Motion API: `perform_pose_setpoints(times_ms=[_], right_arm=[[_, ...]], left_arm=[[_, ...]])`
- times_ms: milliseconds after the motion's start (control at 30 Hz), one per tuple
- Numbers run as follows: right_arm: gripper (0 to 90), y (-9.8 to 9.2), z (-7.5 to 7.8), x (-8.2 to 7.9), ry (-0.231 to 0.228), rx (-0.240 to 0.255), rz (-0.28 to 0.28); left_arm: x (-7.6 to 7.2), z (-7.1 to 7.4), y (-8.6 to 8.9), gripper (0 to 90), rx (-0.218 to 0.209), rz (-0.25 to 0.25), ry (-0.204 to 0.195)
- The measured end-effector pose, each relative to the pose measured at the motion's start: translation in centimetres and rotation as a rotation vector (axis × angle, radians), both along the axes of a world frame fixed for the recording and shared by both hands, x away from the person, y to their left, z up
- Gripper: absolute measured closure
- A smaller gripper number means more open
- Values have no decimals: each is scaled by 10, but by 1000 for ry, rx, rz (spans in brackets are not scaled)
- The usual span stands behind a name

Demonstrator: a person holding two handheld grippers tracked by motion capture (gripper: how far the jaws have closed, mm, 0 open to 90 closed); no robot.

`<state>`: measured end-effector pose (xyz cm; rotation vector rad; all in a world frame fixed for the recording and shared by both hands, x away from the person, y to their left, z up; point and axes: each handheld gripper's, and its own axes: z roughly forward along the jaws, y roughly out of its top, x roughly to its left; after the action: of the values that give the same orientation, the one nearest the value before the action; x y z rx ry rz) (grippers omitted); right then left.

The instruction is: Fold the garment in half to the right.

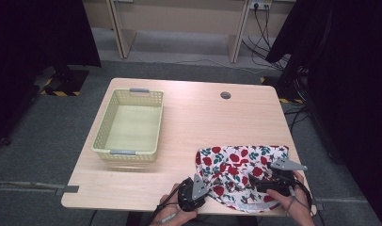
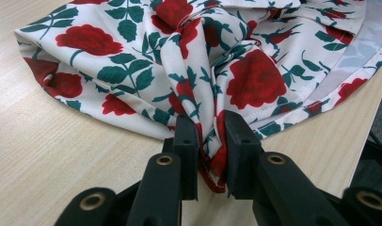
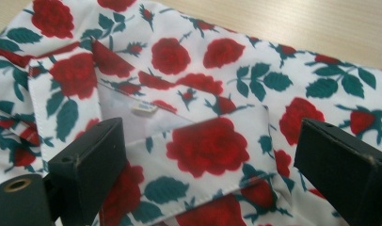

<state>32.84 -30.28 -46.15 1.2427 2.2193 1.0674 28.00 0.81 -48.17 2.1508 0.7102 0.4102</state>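
Rose-print shirt (image 1: 238,165) lies crumpled at the near right corner of the wooden table (image 1: 198,122), its hem reaching the front edge. My left gripper (image 2: 209,141) is pinched shut on a bunched fold at the shirt's near left edge: the left gripper view shows red and white cloth squeezed between the two black jaws, with a bit of red hem hanging below them. I grip there because the edge gives a firm hold, so the fabric probably won't slip if I lift or pull.

My right gripper (image 3: 210,155) has its jaws spread wide, hovering over the collar area; nothing is caught between them. The small white label (image 3: 144,108) sits just past the left jaw, inside the open collar (image 3: 67,89). I judge the wide spread is to straddle a thick fold of cloth before closing. Whether the jaw tips touch the fabric, I cannot tell.

Pale yellow plastic basket (image 1: 129,125) stands empty at the left of the table, well apart from the shirt. Likely destination, so the work is at an early stage: one corner secured, second grip not yet made. Risk: the single pinch drags the whole heap off the table front.
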Motion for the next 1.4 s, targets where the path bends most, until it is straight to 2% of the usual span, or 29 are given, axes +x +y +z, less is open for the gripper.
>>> perform_pose_setpoints(times_ms=[267,633,967,1133,1400], right_arm=[[97,17,11,7,-22,0,45],[94,57,25,21,-39,-6,129],[98,79,28,37,-29,-15,171],[105,107,30,51,-29,-14,224],[144,130,27,64,-15,-25,261]], left_arm=[[1,0,1,769,-5,-3,10],[1,-1,1,766,-15,0,11],[2,0,1,767,-13,-1,17],[2,0,1,767,-16,0,18],[1,0,1,767,-10,7,9]])
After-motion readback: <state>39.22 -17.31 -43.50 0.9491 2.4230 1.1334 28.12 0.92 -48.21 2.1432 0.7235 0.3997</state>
